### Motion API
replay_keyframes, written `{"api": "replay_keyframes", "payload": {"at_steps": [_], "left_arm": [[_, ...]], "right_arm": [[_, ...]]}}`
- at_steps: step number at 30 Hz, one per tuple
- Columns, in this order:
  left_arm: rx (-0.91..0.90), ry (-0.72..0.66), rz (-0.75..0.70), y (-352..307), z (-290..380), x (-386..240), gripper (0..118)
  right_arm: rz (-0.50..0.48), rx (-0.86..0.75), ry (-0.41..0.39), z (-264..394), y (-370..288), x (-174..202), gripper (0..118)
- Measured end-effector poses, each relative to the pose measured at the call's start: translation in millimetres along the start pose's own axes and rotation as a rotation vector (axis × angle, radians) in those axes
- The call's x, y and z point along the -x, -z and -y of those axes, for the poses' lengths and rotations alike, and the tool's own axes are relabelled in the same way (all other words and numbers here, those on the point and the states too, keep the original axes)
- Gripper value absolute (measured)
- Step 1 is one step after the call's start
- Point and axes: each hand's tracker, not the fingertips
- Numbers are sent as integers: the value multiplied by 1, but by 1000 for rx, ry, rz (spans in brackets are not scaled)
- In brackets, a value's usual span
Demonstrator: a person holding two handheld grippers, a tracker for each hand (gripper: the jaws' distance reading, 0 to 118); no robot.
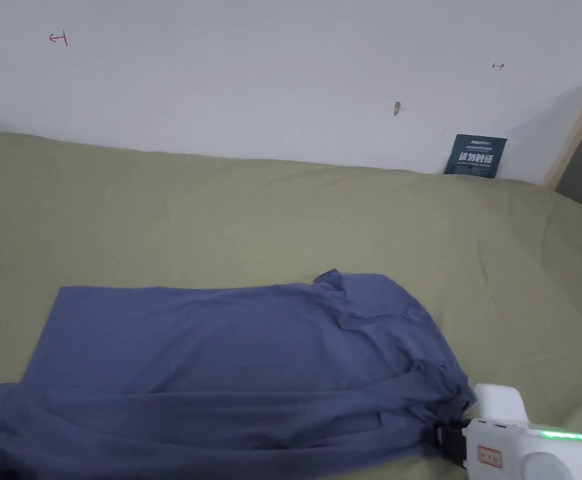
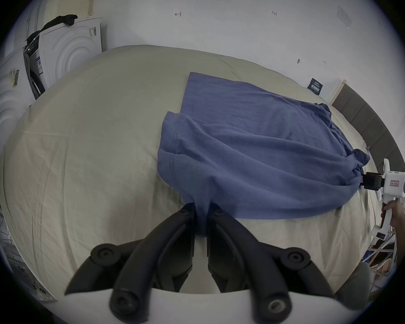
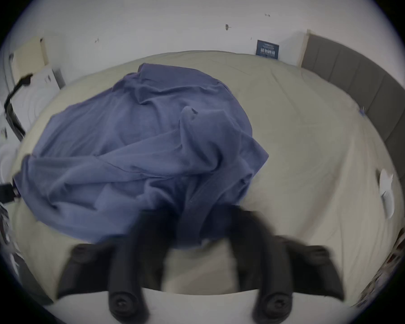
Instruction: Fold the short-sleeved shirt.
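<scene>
Olive bed against a white wall carries the blue shirt lengthwise along its near side. Left tongs pinch the near-left hem; right tongs grip bunched cloth near right. Probably best to lift both ends level and lay the edge far, keeping it taut.

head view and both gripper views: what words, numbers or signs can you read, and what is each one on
No text reads clearly.
Dark blue sign leaning at the wall: white characters, too blurred to read.
Red marks on the wall: hand-drawn signs, not legible words.
Sticker on the right gripper: too small to read.
Barcode stickers on the white appliances: too small to read.
Blue shirt: no print visible.
</scene>
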Motion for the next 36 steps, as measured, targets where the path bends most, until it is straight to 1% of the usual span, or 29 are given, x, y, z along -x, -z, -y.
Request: {"api": "replay_keyframes", "payload": {"at_steps": [1,2,3,7,11,13,15,17,19,21,23,24,28,31,36], "left_arm": [[-1,-8,8,-1,-1,1,10],[-1,-10,14,-2,-2,1,10],[-2,-13,18,-3,-3,1,10],[-2,-9,34,-8,-7,3,10],[-7,-39,65,-20,-9,6,10],[-14,-49,79,-29,-8,5,10],[-17,-39,84,-39,-9,4,10],[2,5,77,-48,-7,1,10],[15,28,72,-58,-4,0,10],[16,23,80,-68,0,2,10],[14,8,107,-78,2,4,10],[14,11,107,-81,3,4,10],[58,47,97,-100,11,3,10],[108,47,115,-112,26,4,10],[276,98,83,-108,54,3,10]], "right_arm": [[-12,-44,45,1,-6,-4,13],[-4,-36,63,0,-10,-5,13],[-12,-31,64,0,-13,-6,13],[-22,-42,52,0,-31,-7,13],[-52,-41,95,1,-51,-9,13],[-55,-30,102,3,-60,-10,13],[-60,-15,109,6,-71,-10,13],[-67,-2,114,10,-81,-11,13],[-49,9,105,15,-91,-11,13],[-43,25,115,20,-101,-16,13],[-65,34,139,26,-110,-21,13],[-69,35,135,28,-113,-22,13],[-32,60,88,37,-132,-24,13],[-6,121,101,48,-143,-27,13],[34,206,68,74,-145,-32,13]]}}
